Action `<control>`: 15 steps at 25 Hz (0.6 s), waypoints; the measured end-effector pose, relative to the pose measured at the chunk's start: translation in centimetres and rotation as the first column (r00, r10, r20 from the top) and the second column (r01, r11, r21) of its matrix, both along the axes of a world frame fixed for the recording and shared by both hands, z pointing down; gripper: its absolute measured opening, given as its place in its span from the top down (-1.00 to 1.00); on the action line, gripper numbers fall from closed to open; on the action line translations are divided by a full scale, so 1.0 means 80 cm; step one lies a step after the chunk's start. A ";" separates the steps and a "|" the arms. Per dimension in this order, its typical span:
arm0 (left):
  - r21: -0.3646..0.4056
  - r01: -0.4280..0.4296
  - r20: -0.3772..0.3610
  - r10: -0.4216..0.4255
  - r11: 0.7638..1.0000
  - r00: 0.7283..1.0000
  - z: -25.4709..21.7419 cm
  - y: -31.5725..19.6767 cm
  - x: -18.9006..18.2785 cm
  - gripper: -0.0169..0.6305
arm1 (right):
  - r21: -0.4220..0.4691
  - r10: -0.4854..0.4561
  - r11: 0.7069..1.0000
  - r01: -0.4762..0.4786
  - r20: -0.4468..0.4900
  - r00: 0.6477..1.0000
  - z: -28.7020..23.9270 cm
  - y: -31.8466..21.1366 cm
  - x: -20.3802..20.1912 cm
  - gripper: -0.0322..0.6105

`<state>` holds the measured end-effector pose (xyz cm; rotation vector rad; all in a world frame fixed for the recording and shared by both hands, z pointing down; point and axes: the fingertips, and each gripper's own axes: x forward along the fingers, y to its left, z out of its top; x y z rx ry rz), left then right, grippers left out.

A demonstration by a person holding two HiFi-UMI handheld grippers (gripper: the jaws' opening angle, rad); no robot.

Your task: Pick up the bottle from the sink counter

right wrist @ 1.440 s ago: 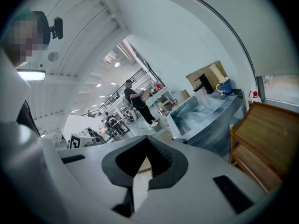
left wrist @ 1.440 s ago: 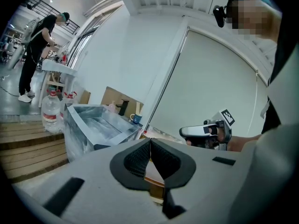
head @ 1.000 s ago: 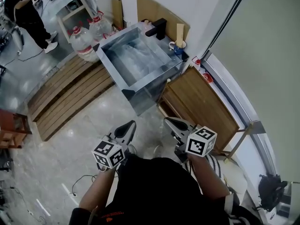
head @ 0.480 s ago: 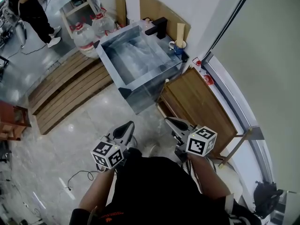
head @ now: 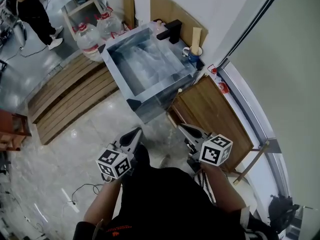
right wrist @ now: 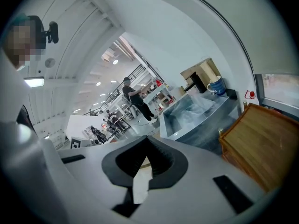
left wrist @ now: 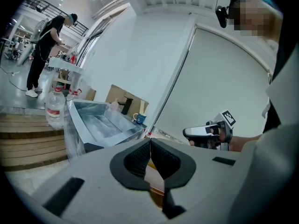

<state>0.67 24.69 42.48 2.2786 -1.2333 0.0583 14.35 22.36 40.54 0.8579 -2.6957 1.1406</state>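
Observation:
A small pale bottle [head: 159,23] stands on the back rim of the steel sink [head: 116,68], just left of the black faucet [head: 170,31]. In the left gripper view the bottle [left wrist: 112,106] shows small beside the faucet. Both grippers are held low over the floor, well short of the sink and close to the person's body. My left gripper [head: 135,135] is shut with nothing between its pads [left wrist: 140,158]. My right gripper [head: 184,130] is also shut and empty, and its pads [right wrist: 161,160] meet at the tip. From the left gripper view the right gripper [left wrist: 188,133] appears pointing toward the sink.
A blue mug [head: 192,53] and an upright wooden board [head: 195,34] sit right of the faucet. A wooden cabinet [head: 220,116] adjoins the sink on the right. Large water jugs [head: 87,36] and wooden slats [head: 70,96] lie left. A person [head: 31,14] stands far back.
The head view has drifted a little, so the sink sits slightly higher and more to the left. Both grippers stay shut and in nearly the same place.

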 end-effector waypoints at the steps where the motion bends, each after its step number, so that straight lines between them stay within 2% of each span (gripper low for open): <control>1: -0.004 -0.007 -0.002 0.007 1.000 1.000 0.003 -0.007 -0.004 0.89 | 0.001 0.007 1.000 -0.007 -0.001 1.000 0.000 -0.008 -0.004 0.89; 6: -0.017 -0.059 -0.011 0.058 0.998 0.998 0.016 -0.060 -0.028 0.89 | -0.004 0.063 0.998 -0.063 -0.006 0.998 0.007 -0.060 -0.030 0.89; 15: 0.022 -0.142 -0.020 0.142 0.990 0.990 0.003 -0.189 -0.080 0.89 | -0.045 0.114 0.992 -0.116 -0.033 0.993 0.025 -0.155 -0.093 0.89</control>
